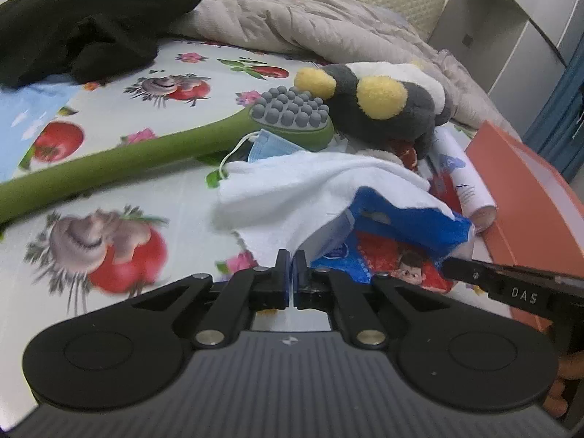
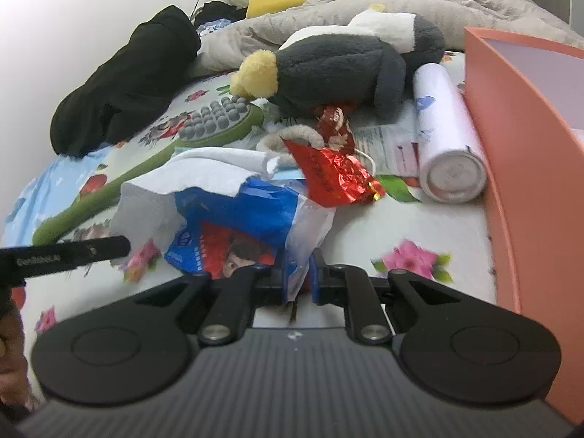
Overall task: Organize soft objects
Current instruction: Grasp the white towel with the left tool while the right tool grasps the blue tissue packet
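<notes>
Low in the left wrist view, the left gripper (image 1: 291,255) pinches the white cloth (image 1: 303,186) at frame centre, jaws nearly together; low-centre in the right wrist view, the right gripper (image 2: 297,268) clamps the blue plastic bag (image 2: 252,211), orange box (image 2: 529,138) at right.

Bed sheet (image 1: 109,182): smooth printed cloth, matt. White towel (image 1: 299,186): soft, nappy cloth. Blue bag (image 2: 255,211): thin glossy plastic film, crinkled. Red wrapper (image 2: 335,179): shiny foil, creased. Plush toy (image 2: 335,69): fuzzy pile fabric. Green brush (image 1: 109,160): matt, probably rubbery plastic; grey nubs. Orange box (image 2: 511,127): smooth matt, card or plastic, unclear. Quilt (image 1: 310,18): wrinkled matt cloth.
</notes>
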The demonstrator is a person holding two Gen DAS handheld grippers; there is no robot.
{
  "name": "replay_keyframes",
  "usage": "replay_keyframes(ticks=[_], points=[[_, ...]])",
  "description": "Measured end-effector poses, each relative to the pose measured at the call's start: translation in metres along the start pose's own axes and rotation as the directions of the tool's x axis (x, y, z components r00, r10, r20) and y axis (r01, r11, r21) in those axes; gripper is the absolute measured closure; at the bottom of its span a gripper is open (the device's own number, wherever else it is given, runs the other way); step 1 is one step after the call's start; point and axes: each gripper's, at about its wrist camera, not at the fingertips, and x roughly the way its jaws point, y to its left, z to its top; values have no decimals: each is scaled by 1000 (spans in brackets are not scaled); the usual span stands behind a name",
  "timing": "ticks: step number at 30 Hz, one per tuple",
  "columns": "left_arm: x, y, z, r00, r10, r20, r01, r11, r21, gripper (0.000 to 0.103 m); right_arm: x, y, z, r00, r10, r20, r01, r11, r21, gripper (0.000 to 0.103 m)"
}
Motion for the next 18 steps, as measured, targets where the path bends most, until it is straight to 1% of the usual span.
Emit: replay_keyframes(ticks=[4, 11, 18], points=[[-22, -3, -12, 1000, -4, 9, 4, 1000, -12, 102, -23, 2, -14, 1000, -21, -7, 21, 1000, -4, 89], [-55, -22, -35, 999, -34, 25, 34, 999, 5, 102, -61, 6, -41, 998, -58, -16, 58, 998, -5, 89], [-83, -35, -61, 999, -49, 6, 49, 999, -9, 102, -90, 6, -65, 994, -102, -42, 103, 994, 23, 88]])
